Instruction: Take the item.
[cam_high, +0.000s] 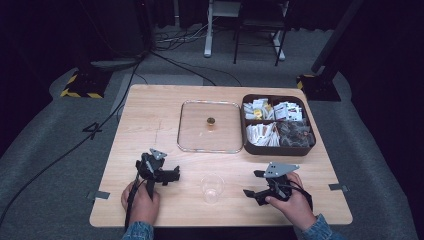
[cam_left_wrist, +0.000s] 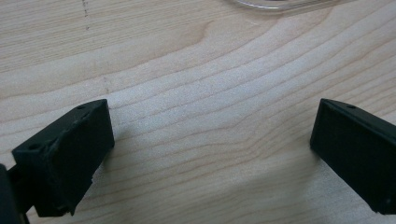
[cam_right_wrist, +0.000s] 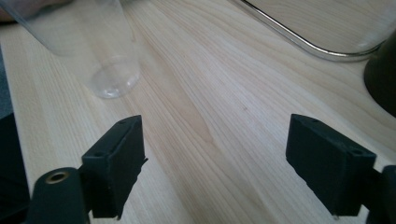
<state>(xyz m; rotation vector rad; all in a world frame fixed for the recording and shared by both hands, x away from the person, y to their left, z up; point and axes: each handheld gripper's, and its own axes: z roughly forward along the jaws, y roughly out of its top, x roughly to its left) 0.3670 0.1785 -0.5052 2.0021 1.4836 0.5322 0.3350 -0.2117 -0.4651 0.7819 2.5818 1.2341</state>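
Between the spread jaws of both grippers only bare table (cam_high: 150, 120) is seen, so a first approach toward the cup (cam_high: 212, 187) ahead is judged pending.

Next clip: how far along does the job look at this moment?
Done: the clear lid lies on the table beside the open box of packets. In hand: nothing; left tongs and right tongs are open and empty. Left: the clear cup stands empty between them.
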